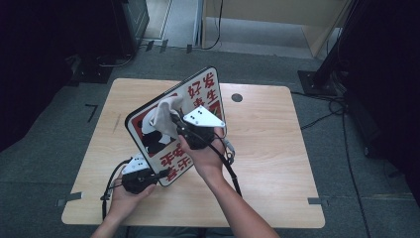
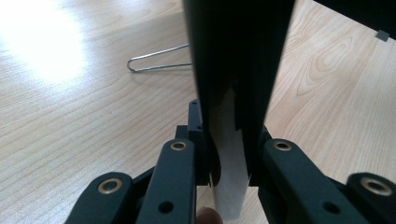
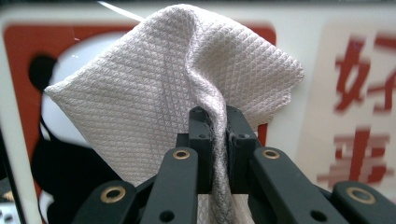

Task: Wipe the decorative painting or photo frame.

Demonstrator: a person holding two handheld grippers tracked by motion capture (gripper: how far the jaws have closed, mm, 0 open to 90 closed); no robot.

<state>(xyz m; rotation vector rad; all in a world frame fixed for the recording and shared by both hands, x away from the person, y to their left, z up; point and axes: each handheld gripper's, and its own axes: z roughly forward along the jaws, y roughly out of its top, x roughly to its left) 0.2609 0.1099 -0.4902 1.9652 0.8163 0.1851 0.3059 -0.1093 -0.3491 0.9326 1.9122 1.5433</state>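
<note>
Right tongs (image 3: 215, 135) pinch cloth (image 3: 154, 88) (against sign (image 1: 198, 99)).

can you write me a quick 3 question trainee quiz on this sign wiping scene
1. True or false: the right gripper is shut on the cloth.
2. What does the left gripper clamp? A) the sign's edge B) a cup C) the cloth
3. In the left gripper view, what thin metal thing lies on the table beyond the sign?

Key: 1 true; 2 A; 3 a bent wire, shaped like a loop.
</note>
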